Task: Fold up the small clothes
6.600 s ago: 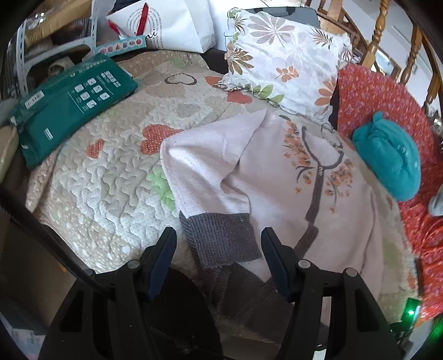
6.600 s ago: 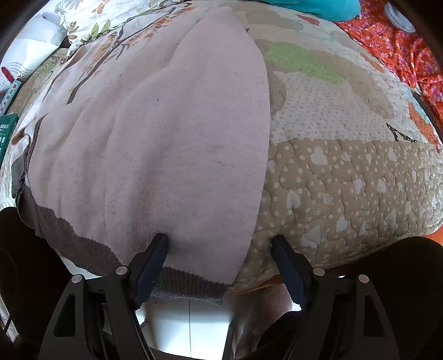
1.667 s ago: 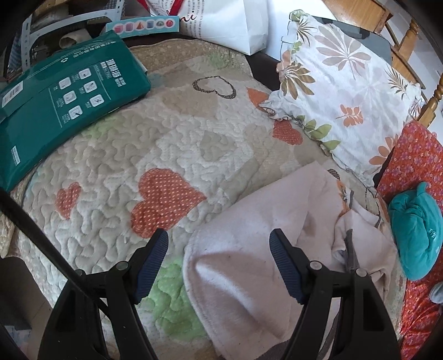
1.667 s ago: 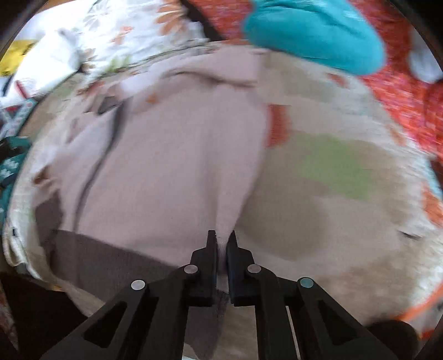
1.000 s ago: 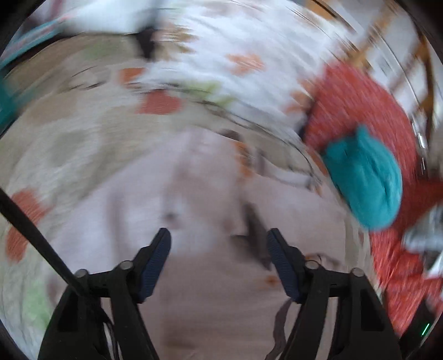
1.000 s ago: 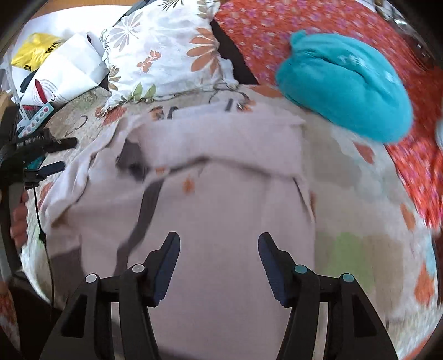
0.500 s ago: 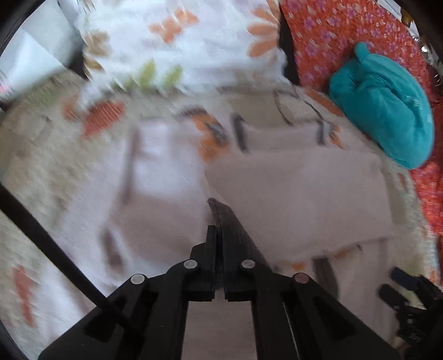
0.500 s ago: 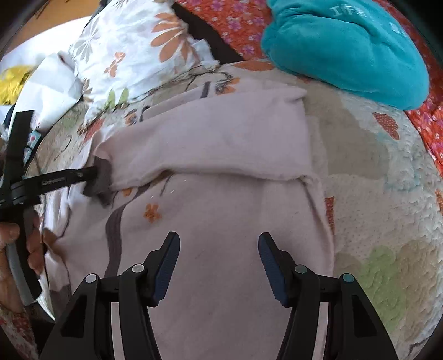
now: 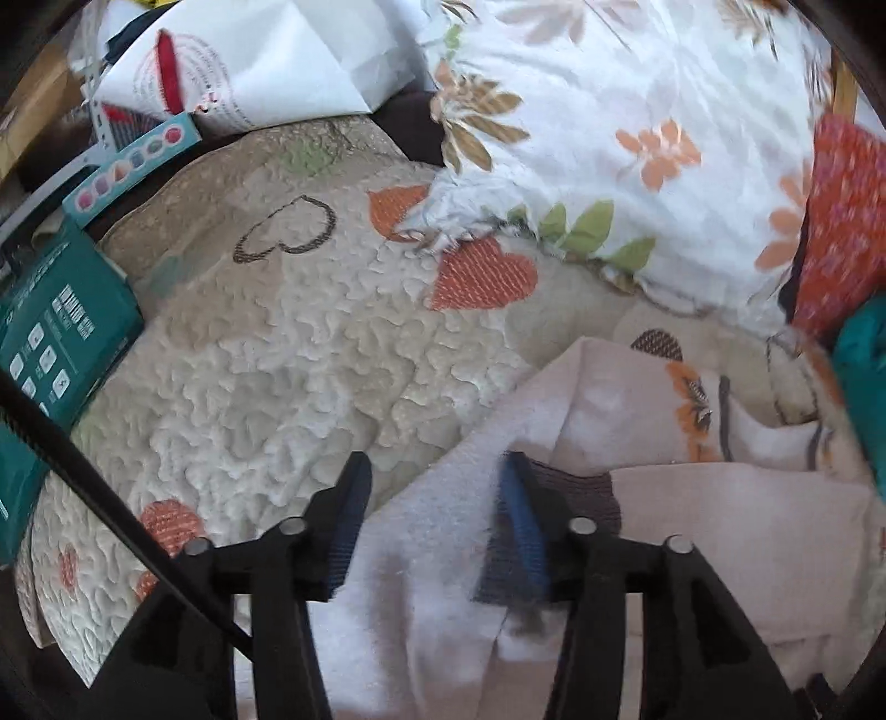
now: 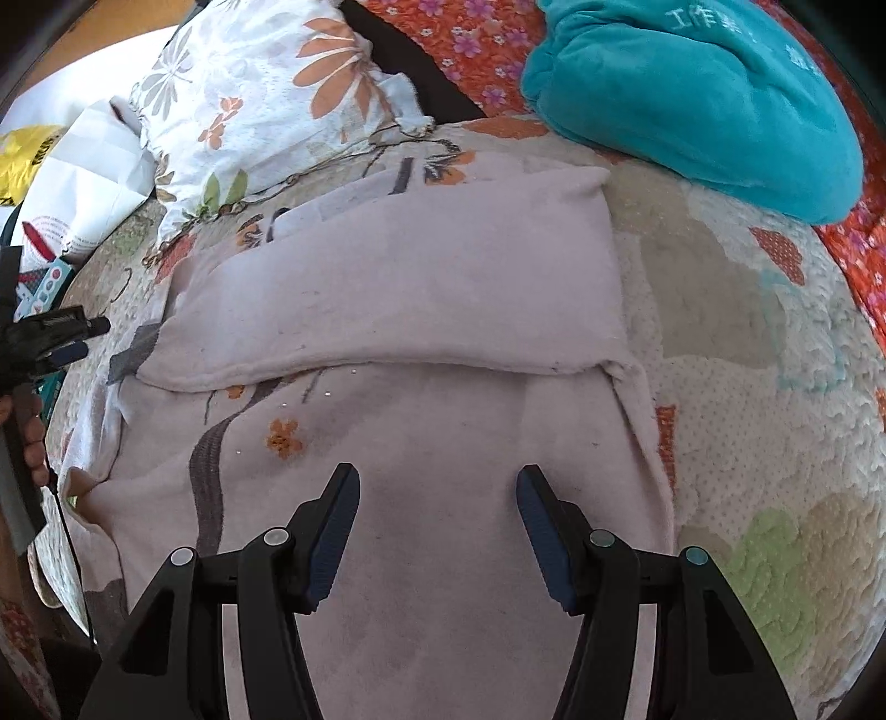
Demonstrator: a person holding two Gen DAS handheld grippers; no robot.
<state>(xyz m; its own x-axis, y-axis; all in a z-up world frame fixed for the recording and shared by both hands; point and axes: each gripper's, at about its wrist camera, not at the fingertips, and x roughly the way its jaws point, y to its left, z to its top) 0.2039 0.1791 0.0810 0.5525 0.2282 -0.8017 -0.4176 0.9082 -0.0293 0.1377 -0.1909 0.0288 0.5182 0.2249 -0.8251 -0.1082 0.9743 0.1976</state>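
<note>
A small pale pink sweater (image 10: 443, 421) with an orange flower print and grey trim lies on a quilted bed cover (image 9: 310, 354). One sleeve (image 10: 398, 299) lies folded across its chest, its grey cuff (image 10: 135, 354) at the left. My right gripper (image 10: 437, 504) is open and empty over the sweater's lower body. My left gripper (image 9: 434, 498) is open over the sweater's left edge, the grey cuff (image 9: 576, 490) just beside its right finger. The left gripper also shows in the right wrist view (image 10: 66, 338) at the far left.
A floral pillow (image 9: 637, 127) and a teal garment (image 10: 698, 94) on a red floral cloth (image 10: 459, 39) lie behind the sweater. A green box (image 9: 50, 338), a paint set (image 9: 133, 166) and a white bag (image 9: 249, 61) sit at the left rear.
My left gripper, shut on the grey cuff half a second ago, has opened and let it go, then drawn back to the left. The right gripper stays open and has barely moved.
</note>
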